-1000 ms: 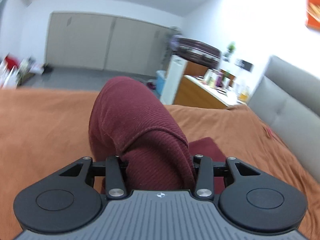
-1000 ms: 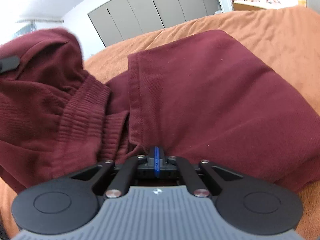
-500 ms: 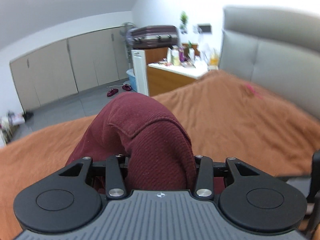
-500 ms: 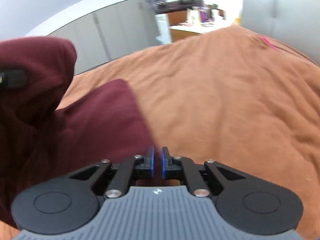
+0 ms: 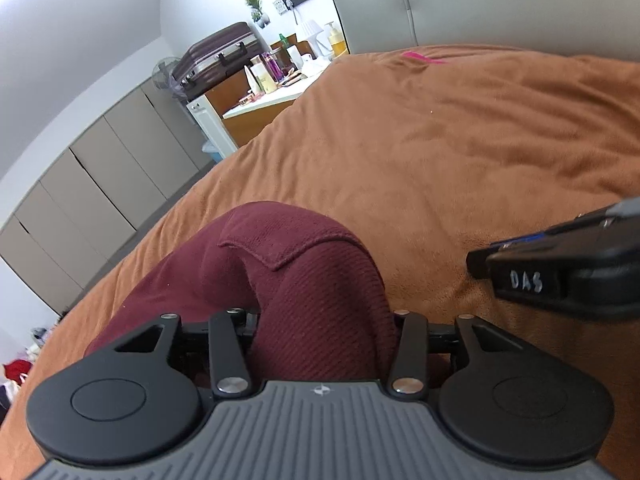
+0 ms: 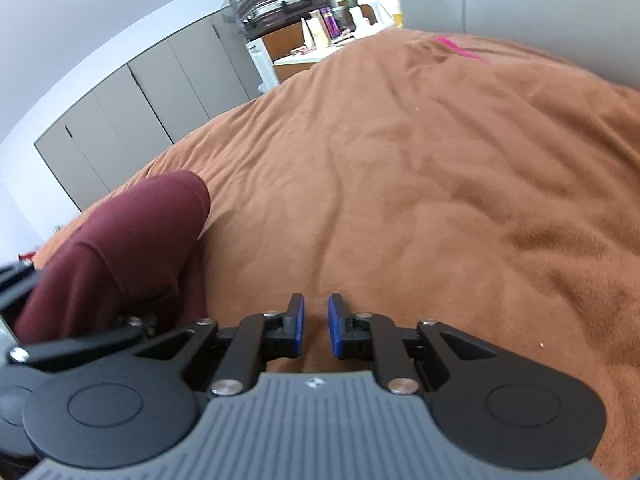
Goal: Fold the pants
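The dark red pants bulge up between the fingers of my left gripper, which is shut on a thick fold of them; its pads are hidden by the cloth. In the right wrist view the pants hang at the left beside the left gripper's body. My right gripper is open a little, blue pads apart and empty, just above the orange bedspread. It also shows at the right edge of the left wrist view.
The bed has a grey padded headboard at the far end. A bedside table with bottles, a suitcase and grey cupboards stand beyond the bed. A small pink item lies near the headboard.
My right gripper let go of the pants, opened slightly and moved right over bare bedspread. My left gripper kept its hold and swung with the pants towards the headboard.
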